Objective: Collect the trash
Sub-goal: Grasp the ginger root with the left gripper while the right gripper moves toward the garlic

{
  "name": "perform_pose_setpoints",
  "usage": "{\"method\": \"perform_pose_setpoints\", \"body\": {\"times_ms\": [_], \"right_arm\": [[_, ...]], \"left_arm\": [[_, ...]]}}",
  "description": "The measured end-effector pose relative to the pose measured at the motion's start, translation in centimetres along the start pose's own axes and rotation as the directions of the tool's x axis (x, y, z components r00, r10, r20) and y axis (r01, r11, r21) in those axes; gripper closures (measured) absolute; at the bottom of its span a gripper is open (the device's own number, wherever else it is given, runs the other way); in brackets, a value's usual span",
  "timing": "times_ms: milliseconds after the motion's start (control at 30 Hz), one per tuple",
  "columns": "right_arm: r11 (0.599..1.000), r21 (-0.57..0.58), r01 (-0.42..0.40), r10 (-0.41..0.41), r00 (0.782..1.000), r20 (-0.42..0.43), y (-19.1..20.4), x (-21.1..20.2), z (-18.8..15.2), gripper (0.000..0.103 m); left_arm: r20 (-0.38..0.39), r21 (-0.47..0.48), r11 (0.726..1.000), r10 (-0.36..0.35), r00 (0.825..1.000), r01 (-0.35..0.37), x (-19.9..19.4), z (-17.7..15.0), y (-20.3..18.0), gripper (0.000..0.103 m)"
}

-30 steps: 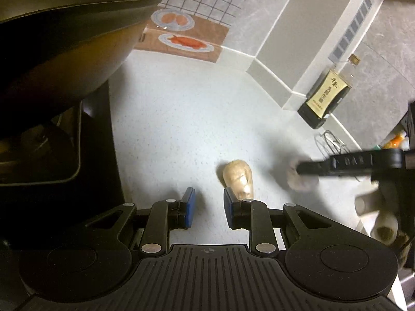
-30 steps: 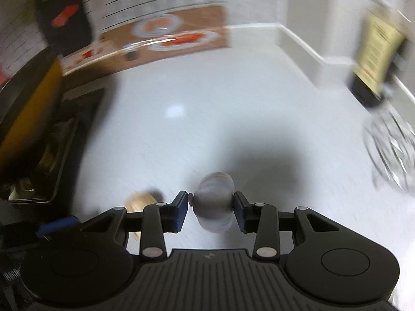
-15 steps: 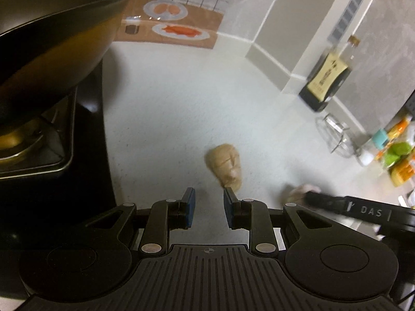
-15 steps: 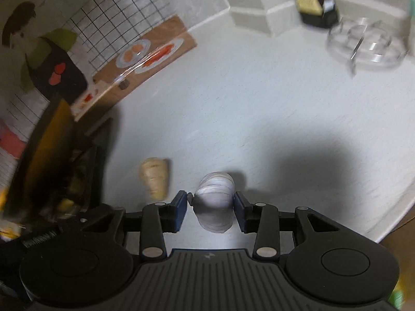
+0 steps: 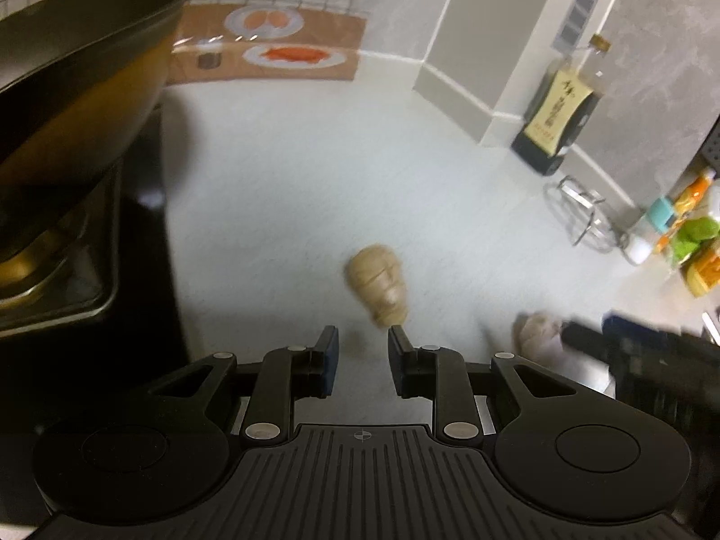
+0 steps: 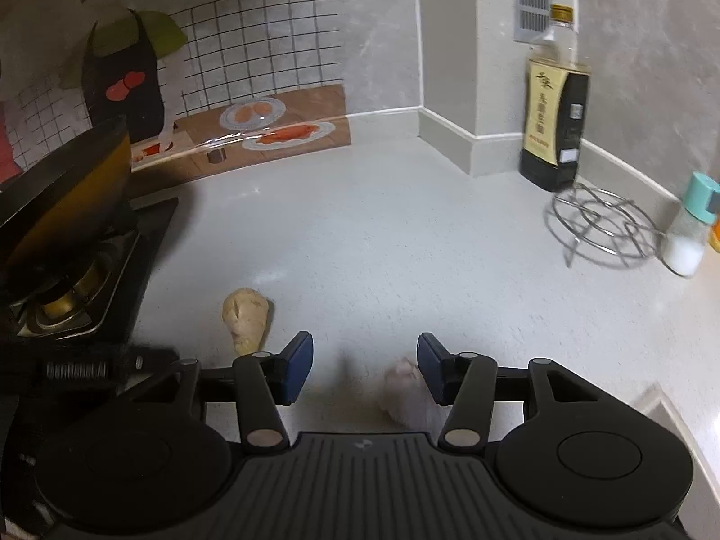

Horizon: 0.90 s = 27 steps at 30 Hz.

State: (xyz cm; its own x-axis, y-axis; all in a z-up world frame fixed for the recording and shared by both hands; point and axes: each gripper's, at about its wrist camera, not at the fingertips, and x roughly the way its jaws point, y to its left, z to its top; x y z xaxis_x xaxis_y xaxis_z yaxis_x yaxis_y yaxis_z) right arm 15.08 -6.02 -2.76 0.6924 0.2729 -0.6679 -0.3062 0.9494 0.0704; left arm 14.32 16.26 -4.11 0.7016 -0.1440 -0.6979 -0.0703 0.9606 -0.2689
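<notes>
Lying on the pale counter (image 6: 405, 247), the ginger piece (image 6: 246, 318) runs from eleven to five o'clock, narrow end nearest. Right gripper (image 6: 364, 366) jaws are opening around the garlic bulb (image 6: 407, 389), unpressed; left gripper (image 5: 362, 351) part-open, empty.

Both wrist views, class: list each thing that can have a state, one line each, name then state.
Left gripper: fingers apart, nothing between them.
Right gripper: fingers opening, garlic between them, no longer pressed.
Garlic bulb: lying loose by the right finger.
Ginger piece: lying on the counter, untouched.
Sauce bottle: upright, capped.
Wok: sitting on the stove.
</notes>
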Motion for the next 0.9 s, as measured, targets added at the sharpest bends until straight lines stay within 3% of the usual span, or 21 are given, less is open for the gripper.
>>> {"method": "perform_pose_setpoints", "body": {"times_ms": [167,300,500,567,900], "right_arm": [[0.994,-0.040,0.100,-0.098,0.994,0.041,0.3,-2.4,-2.3,0.043],[0.988,-0.003,0.153,-0.153,0.988,0.031,-0.4,-3.5,-4.2,0.042],[0.982,0.054,0.182,-0.181,0.983,-0.012,-1.9,-3.8,-6.1,0.042],[0.981,0.060,0.183,-0.182,0.983,-0.017,-2.1,-3.9,-6.4,0.042],[0.988,0.044,0.147,-0.145,0.988,-0.049,-2.0,-2.9,-6.6,0.040]], "left_arm": [[0.077,-0.013,1.000,-0.004,0.997,0.005,1.4,1.6,0.1,0.076],[0.109,0.055,0.998,0.004,0.994,-0.010,3.0,3.1,-0.9,0.076],[0.111,0.193,0.978,0.054,0.992,-0.074,6.0,2.7,-2.8,0.075],[0.119,0.205,0.976,0.042,0.992,-0.066,6.2,2.0,-2.7,0.067],[0.093,0.250,0.968,-0.048,0.994,0.024,3.4,-1.5,-1.5,0.064]]}}
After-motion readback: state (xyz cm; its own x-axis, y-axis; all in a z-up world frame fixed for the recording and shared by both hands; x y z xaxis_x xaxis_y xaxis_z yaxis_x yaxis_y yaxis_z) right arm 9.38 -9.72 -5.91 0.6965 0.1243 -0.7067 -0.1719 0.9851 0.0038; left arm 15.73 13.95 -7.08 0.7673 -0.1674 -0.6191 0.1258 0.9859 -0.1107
